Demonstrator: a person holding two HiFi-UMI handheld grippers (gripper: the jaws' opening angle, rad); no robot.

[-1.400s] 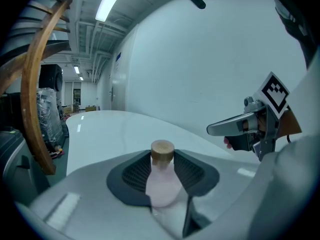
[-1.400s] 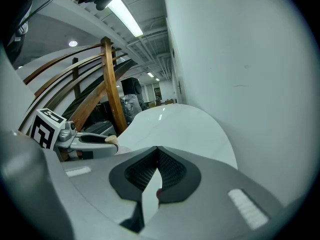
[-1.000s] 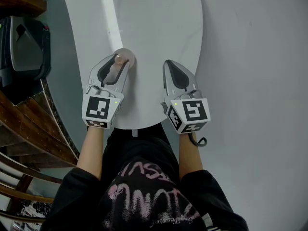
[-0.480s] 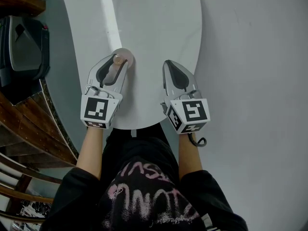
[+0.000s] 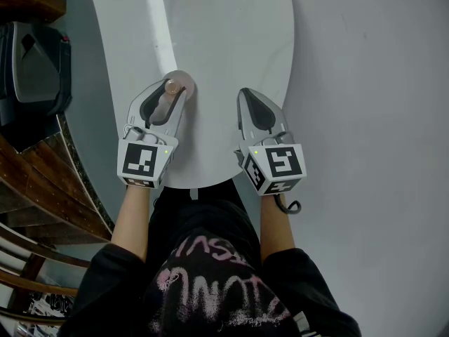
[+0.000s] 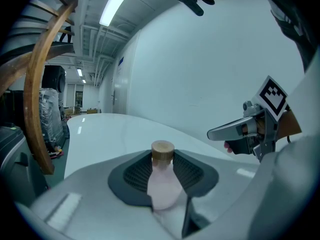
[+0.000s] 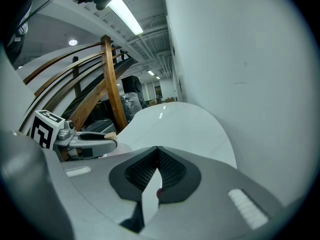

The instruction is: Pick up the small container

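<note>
The small container (image 5: 180, 81) is a pale pink bottle with a wooden cap, standing near the left side of the white oval table (image 5: 224, 34). My left gripper (image 5: 172, 88) is shut on it; in the left gripper view the bottle (image 6: 162, 181) stands upright between the dark ribbed pads (image 6: 132, 176), its cap just past the tips. I cannot tell whether it rests on the table or is off it. My right gripper (image 5: 246, 92) lies over the table's near edge, a hand's width to the right, shut with nothing in it; its pads (image 7: 172, 171) meet in the right gripper view.
A black case (image 5: 35, 69) sits on the floor left of the table, beside wooden chair rails (image 5: 42, 181). Grey floor (image 5: 372, 118) spreads to the right. The curved wooden chair back (image 6: 37, 84) rises close at the left in the left gripper view.
The left gripper's marker cube has shifted slightly left and toward me; the bottle stays in its jaws at the same spot. The right gripper has not moved.
</note>
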